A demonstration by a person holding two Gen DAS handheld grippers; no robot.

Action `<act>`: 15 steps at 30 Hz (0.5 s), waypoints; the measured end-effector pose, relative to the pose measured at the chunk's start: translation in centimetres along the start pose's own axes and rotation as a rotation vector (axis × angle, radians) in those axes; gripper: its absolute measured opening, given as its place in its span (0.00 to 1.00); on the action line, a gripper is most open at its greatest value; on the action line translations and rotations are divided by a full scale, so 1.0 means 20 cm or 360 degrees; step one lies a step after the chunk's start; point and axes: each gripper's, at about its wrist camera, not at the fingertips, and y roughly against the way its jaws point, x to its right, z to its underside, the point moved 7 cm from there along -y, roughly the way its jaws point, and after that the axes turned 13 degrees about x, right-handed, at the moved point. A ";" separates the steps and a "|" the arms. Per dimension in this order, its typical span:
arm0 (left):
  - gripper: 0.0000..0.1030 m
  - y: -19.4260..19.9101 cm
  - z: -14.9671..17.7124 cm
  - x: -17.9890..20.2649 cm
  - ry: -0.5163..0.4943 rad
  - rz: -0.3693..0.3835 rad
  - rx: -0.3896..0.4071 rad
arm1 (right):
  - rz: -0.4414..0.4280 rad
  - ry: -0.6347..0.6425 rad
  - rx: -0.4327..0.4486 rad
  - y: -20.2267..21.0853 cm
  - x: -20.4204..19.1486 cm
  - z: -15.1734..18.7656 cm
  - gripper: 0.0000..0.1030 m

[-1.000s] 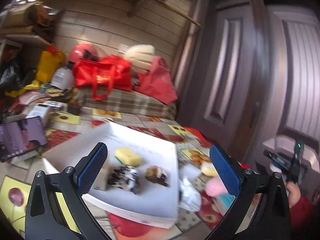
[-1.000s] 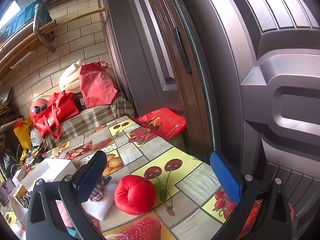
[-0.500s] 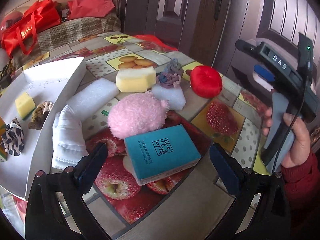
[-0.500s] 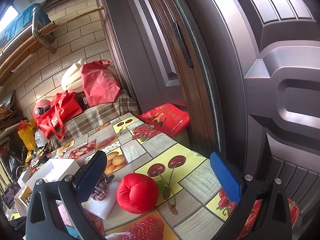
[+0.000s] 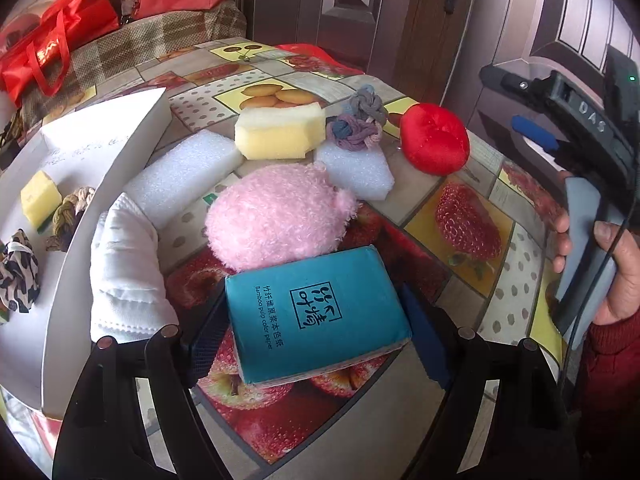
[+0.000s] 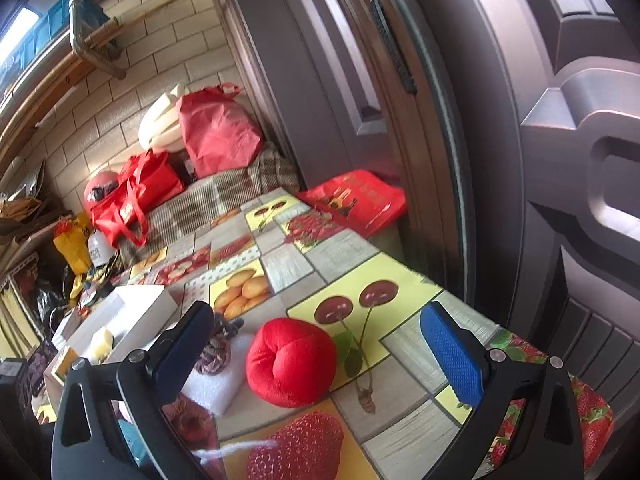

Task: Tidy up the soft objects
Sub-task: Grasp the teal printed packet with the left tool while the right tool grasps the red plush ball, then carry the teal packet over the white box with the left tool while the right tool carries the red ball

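Observation:
A teal tissue pack [image 5: 320, 316] lies flat on the fruit-print tablecloth, between the fingers of my left gripper [image 5: 316, 340]. Its jaws are closing, and the blue pads stand right at the pack's two long sides without visibly squeezing it. Just behind the pack sit a pink fluffy ball [image 5: 280, 216], a white padded cloth [image 5: 128, 272], a yellow sponge [image 5: 280, 132], two white foam blocks [image 5: 184, 176] and knotted yarn [image 5: 360, 124]. My right gripper [image 6: 316, 320] hangs open above a red plush [image 6: 290, 360], which also shows in the left wrist view [image 5: 434, 144].
An open white box [image 5: 76, 264] at the left holds a small yellow sponge [image 5: 40, 198], a braided cord [image 5: 68, 216] and a leopard scrunchie [image 5: 18, 276]. A hand [image 5: 616, 272] holds the right gripper at the table's right edge. Brown doors stand close behind the table; red bags [image 6: 132, 196] are piled at the far end.
The left gripper swung right from over the white box, dropped over the teal pack, and its jaws have narrowed around it. The right gripper tilted slightly but stayed over the red plush.

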 end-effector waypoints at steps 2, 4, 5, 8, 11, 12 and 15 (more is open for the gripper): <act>0.80 0.03 -0.01 -0.01 0.0039 0.0032 0.0043 | -0.0028 0.0076 -0.0147 -0.07 -0.04 0.05 1.00; 0.80 0.05 -0.03 -0.02 0.0057 0.0021 0.0071 | -0.0042 0.0197 -0.0292 -0.13 -0.10 0.12 1.00; 0.80 0.05 -0.03 -0.03 0.0061 0.0022 0.0082 | -0.0057 0.0250 -0.0356 -0.17 -0.14 0.15 1.00; 0.80 0.08 -0.05 -0.02 0.0050 0.0027 0.0131 | -0.0041 0.0336 -0.0455 -0.23 -0.17 0.21 0.93; 0.80 0.11 -0.06 -0.01 0.0019 0.0016 0.0181 | -0.0062 0.0326 -0.0594 -0.30 -0.15 0.27 0.62; 0.80 0.13 -0.06 0.00 0.0012 0.0013 0.0202 | -0.0078 0.0300 -0.0605 -0.30 -0.15 0.28 0.62; 0.80 0.18 -0.08 -0.01 0.0008 0.0011 0.0283 | -0.0086 0.0242 -0.0499 -0.24 -0.12 0.22 0.59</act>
